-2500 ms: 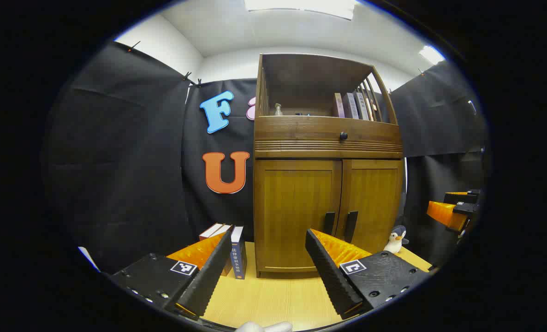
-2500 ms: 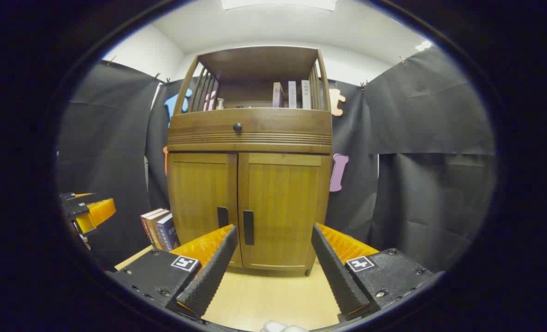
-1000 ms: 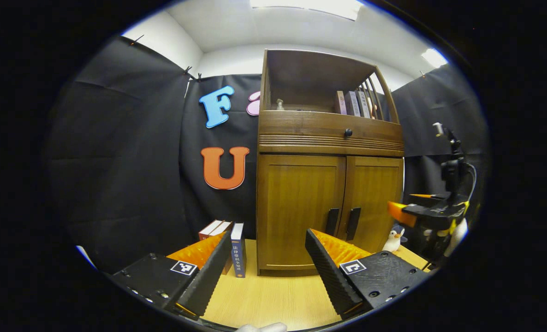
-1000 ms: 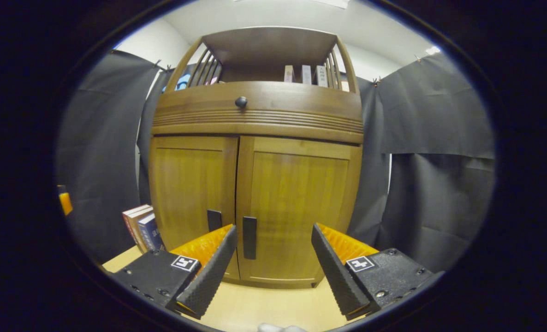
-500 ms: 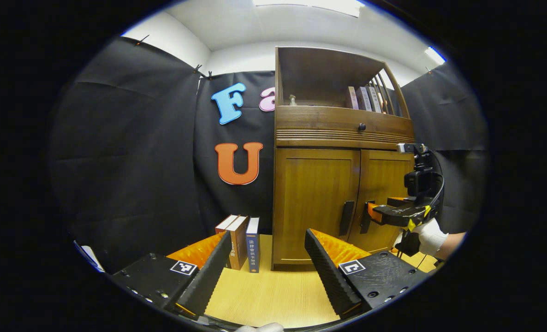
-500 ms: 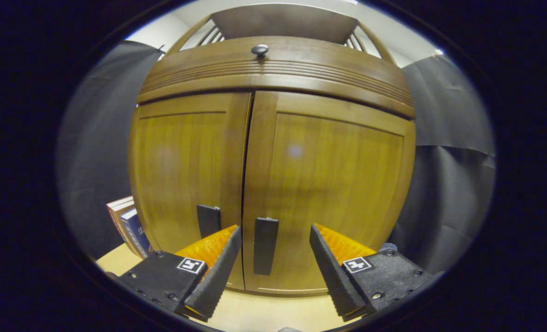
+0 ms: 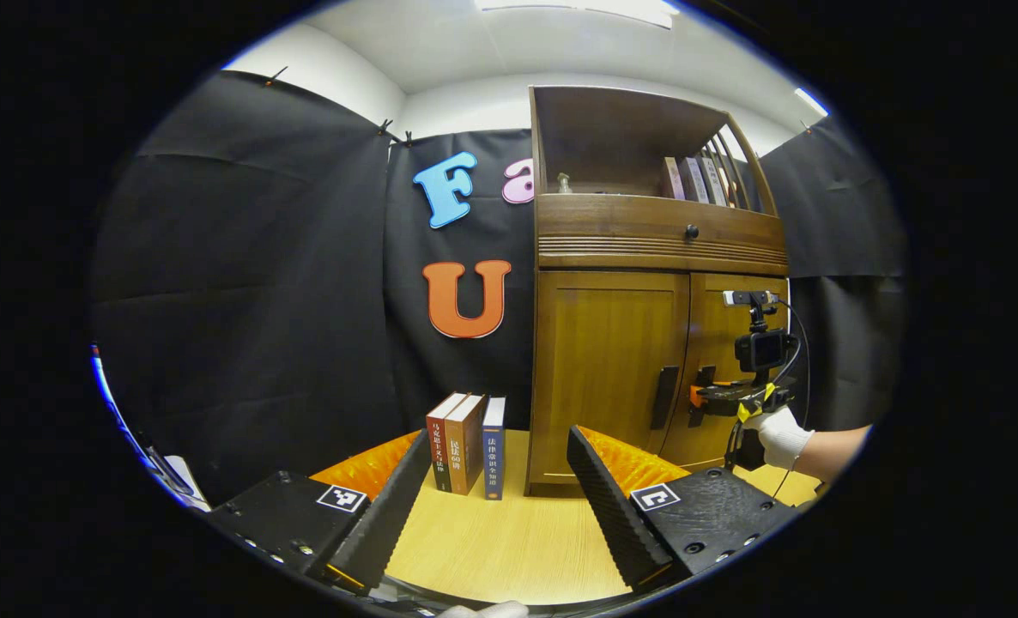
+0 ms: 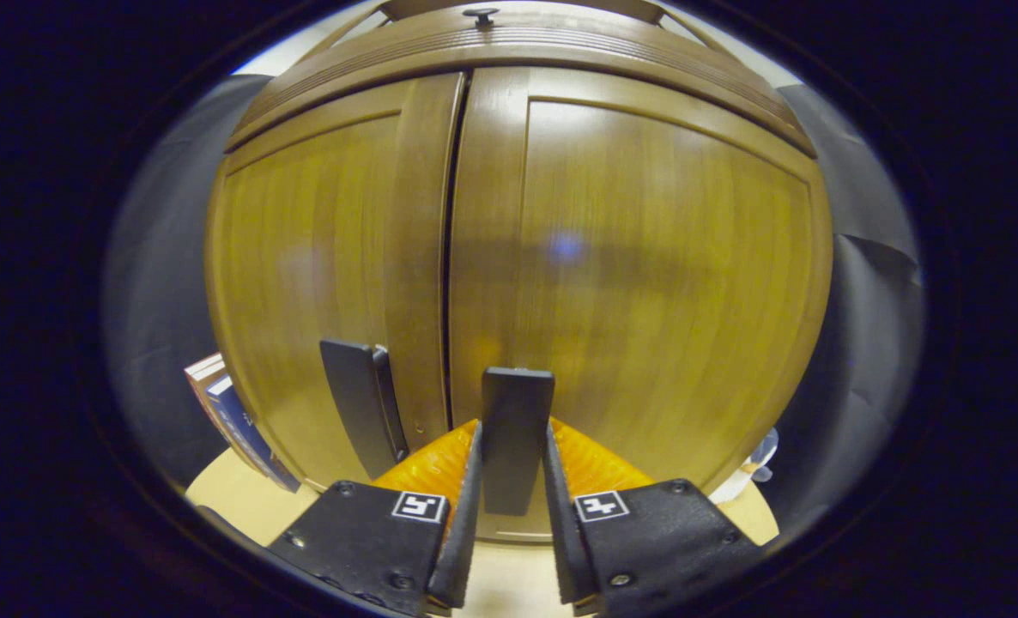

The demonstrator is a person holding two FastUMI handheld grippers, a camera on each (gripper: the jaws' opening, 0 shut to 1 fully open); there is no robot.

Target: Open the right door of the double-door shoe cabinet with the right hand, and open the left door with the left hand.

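On the wooden tabletop [image 7: 509, 541] stood the double-door shoe cabinet [image 7: 646, 249], both doors shut. My right gripper [image 8: 511, 481] was clamped on the right door's black handle [image 8: 516, 429]: in the right gripper view its two fingers pressed the handle from either side, low on the right door [image 8: 646, 283]. The left door's handle [image 8: 356, 403] sat just beside it, across the seam, on the left door [image 8: 312, 275]. From the left gripper view I saw that same right gripper [image 7: 711, 396] at the cabinet front, held by my gloved hand [image 7: 779, 433]. My left gripper [image 7: 496, 498] hung well back from the cabinet, over the tabletop, fingers spread wide and gripping nothing. Three books [image 7: 466, 442] stood upright just left of the cabinet. More books [image 7: 702, 178] leaned on the cabinet's open top shelf, above a drawer with a small round knob [image 7: 691, 231].
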